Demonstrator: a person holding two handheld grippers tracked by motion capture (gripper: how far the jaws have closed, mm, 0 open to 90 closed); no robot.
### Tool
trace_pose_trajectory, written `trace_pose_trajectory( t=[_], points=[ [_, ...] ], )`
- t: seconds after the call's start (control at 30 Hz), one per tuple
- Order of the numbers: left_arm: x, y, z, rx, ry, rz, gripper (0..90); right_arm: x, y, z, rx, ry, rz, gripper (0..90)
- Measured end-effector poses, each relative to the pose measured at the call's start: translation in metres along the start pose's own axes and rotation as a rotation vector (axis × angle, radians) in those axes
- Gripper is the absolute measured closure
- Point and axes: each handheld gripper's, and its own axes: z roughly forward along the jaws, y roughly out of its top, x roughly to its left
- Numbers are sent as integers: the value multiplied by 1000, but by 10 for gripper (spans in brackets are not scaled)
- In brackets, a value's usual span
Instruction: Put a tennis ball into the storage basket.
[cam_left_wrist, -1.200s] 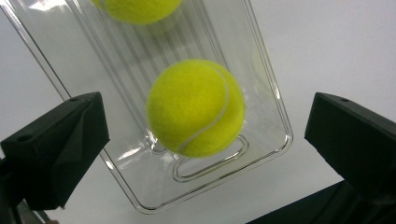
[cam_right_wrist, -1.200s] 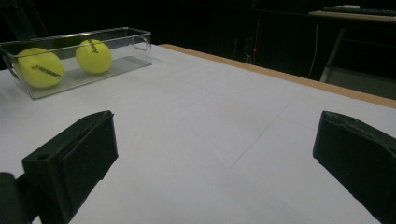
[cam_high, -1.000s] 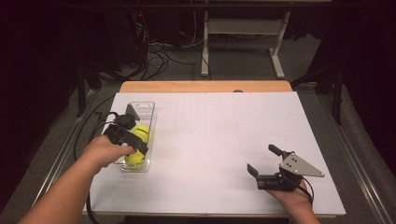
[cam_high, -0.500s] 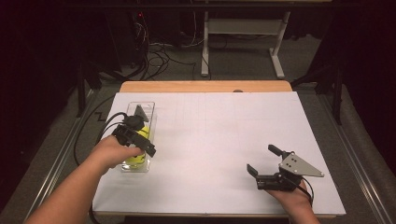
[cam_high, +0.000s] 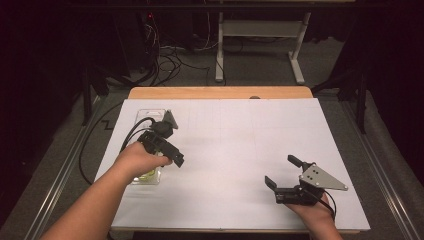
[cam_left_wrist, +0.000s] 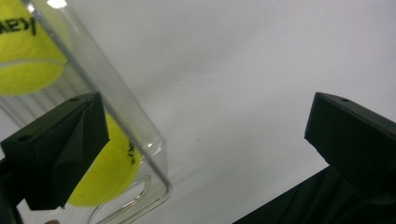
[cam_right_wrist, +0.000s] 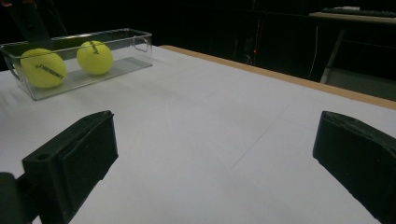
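Two yellow tennis balls (cam_right_wrist: 43, 68) (cam_right_wrist: 95, 57) lie side by side in one clear plastic bin (cam_right_wrist: 122, 36) at the left side of the white counter (cam_high: 240, 145). The left gripper (cam_high: 167, 150) hangs just over the bin's near right edge, jaws spread wide, grasping nothing. The right gripper (cam_high: 283, 176) rests well apart at the counter's near right, likewise released and empty.

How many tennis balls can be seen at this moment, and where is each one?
2. Both lie inside the clear plastic box on the table's left side: one tennis ball near one end, the other tennis ball beside it, toward the middle. The box's far end looks empty.
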Motion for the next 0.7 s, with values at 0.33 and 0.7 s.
trace_pose_trajectory(
  t=[0.33, 0.7],
  points=[
    [-32, 18, 3, 8, 4, 52, 7, 1, 0, -1, -3, -2, 3, 3],
    [-49, 25, 9, 5, 6, 92, 7, -1, 0, -2, -6, -6, 8, 3]
  ],
)
